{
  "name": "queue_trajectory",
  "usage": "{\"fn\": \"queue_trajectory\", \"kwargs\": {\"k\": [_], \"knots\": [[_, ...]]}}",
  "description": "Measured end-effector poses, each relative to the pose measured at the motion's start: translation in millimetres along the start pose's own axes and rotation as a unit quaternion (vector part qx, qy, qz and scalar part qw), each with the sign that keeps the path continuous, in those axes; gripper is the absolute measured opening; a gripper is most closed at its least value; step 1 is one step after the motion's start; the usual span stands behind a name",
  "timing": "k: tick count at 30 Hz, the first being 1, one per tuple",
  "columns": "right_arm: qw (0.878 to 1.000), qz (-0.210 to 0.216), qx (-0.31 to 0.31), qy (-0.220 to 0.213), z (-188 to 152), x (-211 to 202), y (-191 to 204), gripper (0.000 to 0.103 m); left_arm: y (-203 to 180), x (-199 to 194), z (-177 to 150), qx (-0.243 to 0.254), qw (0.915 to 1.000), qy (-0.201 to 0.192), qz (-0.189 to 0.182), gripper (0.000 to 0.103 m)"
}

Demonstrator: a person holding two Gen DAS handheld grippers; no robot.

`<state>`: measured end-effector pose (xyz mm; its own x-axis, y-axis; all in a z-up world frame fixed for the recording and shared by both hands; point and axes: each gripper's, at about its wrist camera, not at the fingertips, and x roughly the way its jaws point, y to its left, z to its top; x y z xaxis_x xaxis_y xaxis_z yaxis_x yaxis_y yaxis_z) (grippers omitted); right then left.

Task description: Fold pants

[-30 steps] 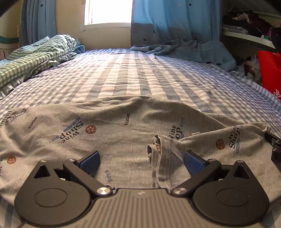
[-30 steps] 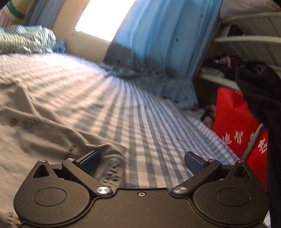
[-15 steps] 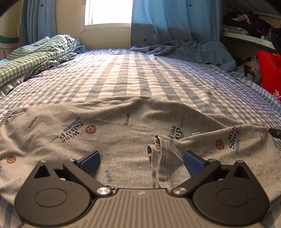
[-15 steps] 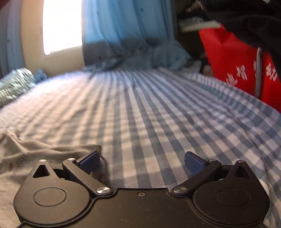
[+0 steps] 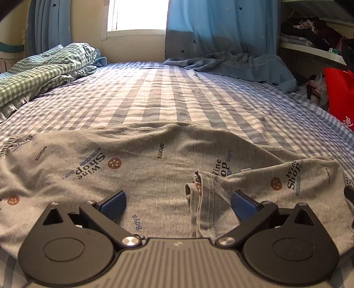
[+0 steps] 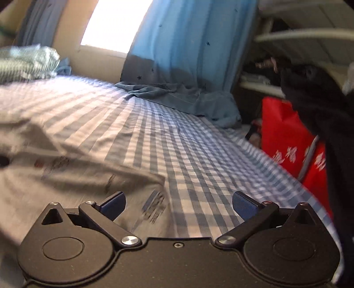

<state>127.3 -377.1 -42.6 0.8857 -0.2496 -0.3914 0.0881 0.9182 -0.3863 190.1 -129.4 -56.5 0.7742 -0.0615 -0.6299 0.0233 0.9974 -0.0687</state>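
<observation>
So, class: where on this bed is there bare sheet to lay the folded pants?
Bare checked sheet lies between the grey pants, green quilt and blue curtain heap. The near strip is crowded with pants.

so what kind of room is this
Most likely a bedroom. The grey pants lie on a bed with a checked sheet, star-print curtains hang by a window, and shelves of clothes stand alongside.
</observation>
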Motion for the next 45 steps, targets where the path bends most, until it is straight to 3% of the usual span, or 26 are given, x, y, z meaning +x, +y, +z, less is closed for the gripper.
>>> {"fn": "queue_trajectory", "kwargs": {"k": [3, 5, 12, 15, 17, 21, 24, 28, 34, 39, 45], "knots": [[0.998, -0.017, -0.056, -0.003, -15, -8, 27, 0.102, -1, 0, 0, 0.001, 1.0000, 0.000, 0.001, 0.103], [0.998, -0.029, -0.058, -0.014, -14, -11, 29, 0.102, 0, -1, 3, 0.001, 1.0000, 0.002, 0.000, 0.102], [0.997, 0.028, -0.037, -0.065, 6, -36, 53, 0.102, 23, -41, 4, -0.002, 0.9997, -0.013, -0.018, 0.103], [0.994, 0.056, -0.085, -0.046, 5, -32, 87, 0.102, 59, -61, 1, -0.024, 0.9997, -0.008, 0.005, 0.103], [0.991, 0.023, -0.119, -0.064, 5, -37, 103, 0.102, 94, -80, -4, -0.051, 0.9985, -0.012, 0.017, 0.103], [0.988, 0.055, -0.109, -0.090, 36, -36, 115, 0.102, 163, -101, -20, -0.130, 0.9901, -0.026, 0.046, 0.103], [0.984, 0.066, -0.129, -0.106, 71, -16, 142, 0.102, 206, -100, -27, -0.183, 0.9812, -0.022, 0.059, 0.103], [0.976, 0.093, -0.158, -0.118, 116, 23, 194, 0.102, 241, -93, -35, -0.217, 0.9741, -0.022, 0.058, 0.103], [0.965, 0.122, -0.224, -0.058, 136, 81, 250, 0.102, 262, -86, -40, -0.242, 0.9683, -0.063, 0.002, 0.103], [0.967, 0.110, -0.216, -0.078, 135, 64, 239, 0.102, 274, -75, -37, -0.273, 0.9581, -0.082, -0.031, 0.102], [0.982, 0.079, -0.151, -0.084, 101, 9, 189, 0.102, 280, -66, -40, -0.327, 0.9397, -0.090, -0.041, 0.088]]}}
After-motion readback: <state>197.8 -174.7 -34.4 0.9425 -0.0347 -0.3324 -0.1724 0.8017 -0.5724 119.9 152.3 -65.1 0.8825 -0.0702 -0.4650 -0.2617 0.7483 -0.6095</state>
